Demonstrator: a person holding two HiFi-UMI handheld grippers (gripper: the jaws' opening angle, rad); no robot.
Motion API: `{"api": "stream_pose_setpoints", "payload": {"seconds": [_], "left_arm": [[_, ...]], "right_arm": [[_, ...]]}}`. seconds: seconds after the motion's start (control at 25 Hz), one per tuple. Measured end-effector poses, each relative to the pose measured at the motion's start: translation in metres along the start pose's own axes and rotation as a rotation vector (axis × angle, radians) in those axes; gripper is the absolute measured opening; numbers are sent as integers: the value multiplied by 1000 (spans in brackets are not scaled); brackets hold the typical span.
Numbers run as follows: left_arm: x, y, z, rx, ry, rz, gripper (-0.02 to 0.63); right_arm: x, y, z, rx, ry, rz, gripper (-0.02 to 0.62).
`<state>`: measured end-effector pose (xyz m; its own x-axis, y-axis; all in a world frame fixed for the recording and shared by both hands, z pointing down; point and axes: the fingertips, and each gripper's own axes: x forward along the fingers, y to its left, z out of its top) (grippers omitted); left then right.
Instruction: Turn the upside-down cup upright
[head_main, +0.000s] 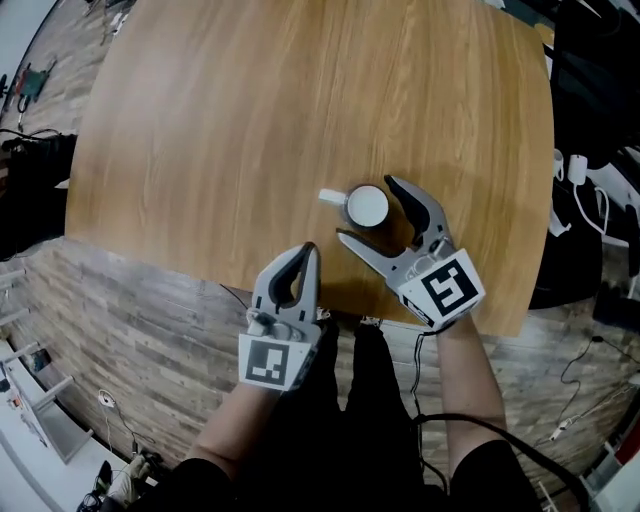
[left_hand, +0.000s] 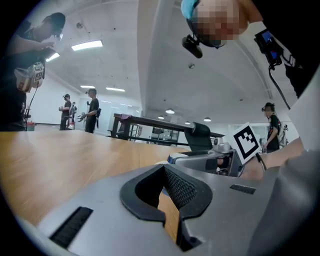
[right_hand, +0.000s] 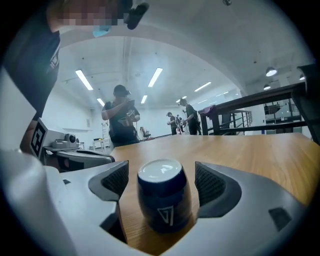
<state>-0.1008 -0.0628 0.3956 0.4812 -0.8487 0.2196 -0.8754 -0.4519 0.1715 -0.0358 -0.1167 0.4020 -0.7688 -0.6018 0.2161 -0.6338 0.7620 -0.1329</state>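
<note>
A dark blue cup stands upside down on the wooden table, its white base up and its handle pointing left. My right gripper is open, one jaw on each side of the cup, with small gaps showing. In the right gripper view the cup fills the space between the two ribbed pads, apart from both. My left gripper is shut and empty at the table's near edge, left of the cup. In the left gripper view its jaws meet, and the right gripper lies beyond.
The table's near edge runs just under both grippers, with wood-pattern floor below it. Cables and white plugs lie off the table's right side. Several people stand far back in the room in both gripper views.
</note>
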Motion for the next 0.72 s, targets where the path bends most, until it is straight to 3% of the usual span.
{"api": "stream_pose_setpoints", "payload": {"seconds": [0.28,0.72], "left_arm": [[6,0,-12,51,2,-31,8],[12,5,-30,56,24,-36,8]], "right_arm": [[27,6,0,-90,8,47,348],[22,-5,-5,-91,-32,-55,347]]}}
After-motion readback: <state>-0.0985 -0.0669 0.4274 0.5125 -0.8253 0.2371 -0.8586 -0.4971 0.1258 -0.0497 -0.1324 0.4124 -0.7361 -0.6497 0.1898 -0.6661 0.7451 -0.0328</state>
